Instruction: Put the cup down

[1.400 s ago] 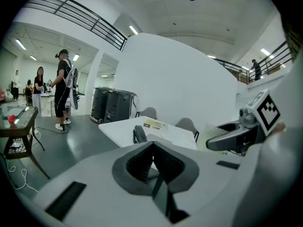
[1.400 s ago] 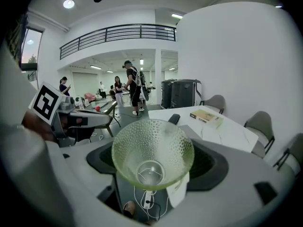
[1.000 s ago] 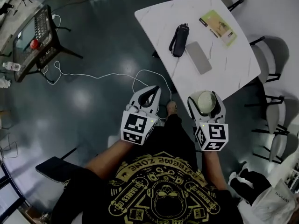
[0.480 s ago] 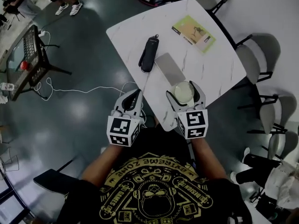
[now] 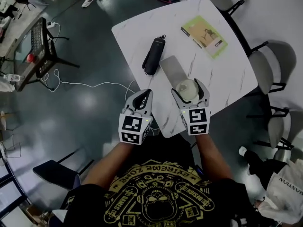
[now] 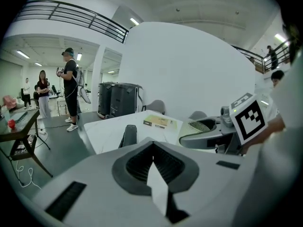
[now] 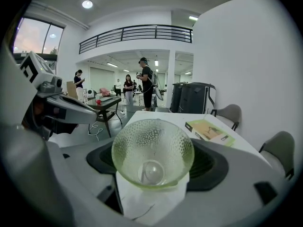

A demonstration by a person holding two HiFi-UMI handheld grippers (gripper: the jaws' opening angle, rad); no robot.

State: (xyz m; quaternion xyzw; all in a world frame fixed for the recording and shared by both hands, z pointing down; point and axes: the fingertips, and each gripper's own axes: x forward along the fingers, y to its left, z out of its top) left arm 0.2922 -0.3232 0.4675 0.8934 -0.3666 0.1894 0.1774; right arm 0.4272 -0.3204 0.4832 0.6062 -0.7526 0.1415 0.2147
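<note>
A greenish clear cup (image 7: 152, 151) with a dotted wall sits upright between the jaws of my right gripper (image 7: 152, 167), which is shut on it. In the head view the cup (image 5: 186, 88) and right gripper (image 5: 188, 90) hang over the near part of the white marble table (image 5: 132, 34), just beside a flat grey slab (image 5: 171, 69). Whether the cup touches the tabletop is hidden. My left gripper (image 5: 143, 96) is shut and holds nothing, off the table's near left edge. In its own view its jaws meet at the tips of the left gripper (image 6: 152, 145).
On the table lie a black pouch (image 5: 153, 56) and a green booklet (image 5: 204, 36). Grey chairs (image 5: 272, 72) stand along the right side. A white cable (image 5: 90, 84) runs over the dark floor on the left, near a small side table (image 5: 33, 51). People stand in the background (image 7: 147, 86).
Both grippers have come in toward the table. The cup, earlier off the near edge, now hangs over the tabletop next to the grey slab. The left gripper stays shut.
</note>
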